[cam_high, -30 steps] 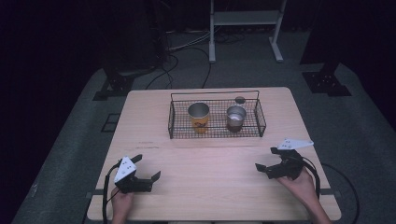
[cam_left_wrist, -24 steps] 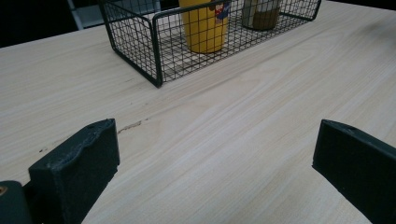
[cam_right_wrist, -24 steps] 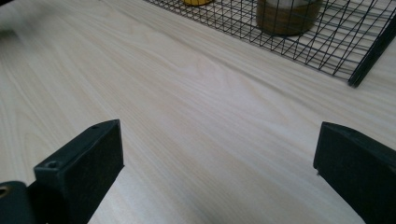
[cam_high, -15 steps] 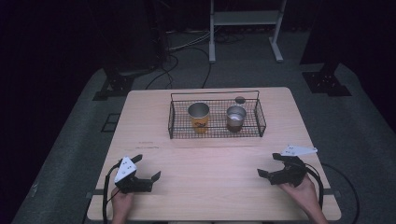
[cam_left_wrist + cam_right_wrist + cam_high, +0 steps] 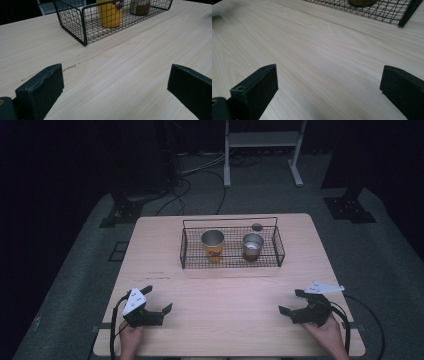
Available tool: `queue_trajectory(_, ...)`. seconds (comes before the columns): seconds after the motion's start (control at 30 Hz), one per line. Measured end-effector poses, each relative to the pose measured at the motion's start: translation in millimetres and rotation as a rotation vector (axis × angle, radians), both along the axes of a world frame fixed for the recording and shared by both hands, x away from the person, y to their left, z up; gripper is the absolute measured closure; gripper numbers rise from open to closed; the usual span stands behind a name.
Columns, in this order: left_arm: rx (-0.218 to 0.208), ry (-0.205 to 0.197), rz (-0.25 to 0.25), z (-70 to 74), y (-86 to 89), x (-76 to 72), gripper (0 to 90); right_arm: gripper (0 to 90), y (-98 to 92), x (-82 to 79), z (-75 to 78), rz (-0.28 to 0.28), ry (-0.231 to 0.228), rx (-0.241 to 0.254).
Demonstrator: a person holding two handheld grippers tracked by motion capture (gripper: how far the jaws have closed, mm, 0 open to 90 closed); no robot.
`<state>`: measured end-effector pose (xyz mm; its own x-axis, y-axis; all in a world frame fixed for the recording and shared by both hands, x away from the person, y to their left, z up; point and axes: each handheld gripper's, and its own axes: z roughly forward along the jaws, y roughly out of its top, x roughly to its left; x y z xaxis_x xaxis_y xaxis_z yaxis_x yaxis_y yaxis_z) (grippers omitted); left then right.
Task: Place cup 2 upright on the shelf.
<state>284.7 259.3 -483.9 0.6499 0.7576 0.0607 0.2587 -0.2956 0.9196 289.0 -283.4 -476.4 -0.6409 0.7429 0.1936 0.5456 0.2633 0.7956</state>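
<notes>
The right claw (image 5: pixel 292 303) has drawn back toward the table (image 5: pixel 230 320) edge; both claws gape wide, wire basket (image 5: pixel 230 265) well ahead.

We find no text that we can read. The yellow cup (image 5: pixel 110 12) in the wire basket (image 5: pixel 75 23) carries a small printed mark near its rim, red and blue in the left gripper view, but it is cut off at the frame edge and we make out no letters. In the high view the same cup (image 5: pixel 213 246) shows a dark blotch on its side, too small for us to tell as words or numbers.
</notes>
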Motion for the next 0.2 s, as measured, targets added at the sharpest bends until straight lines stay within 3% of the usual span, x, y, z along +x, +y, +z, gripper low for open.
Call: queue_trajectory(0.2,-0.002,0.0,0.002,0.0,0.2,0.5,0.0,0.8,0.9,-1.4,-0.5,-0.006,-0.005,0.016)
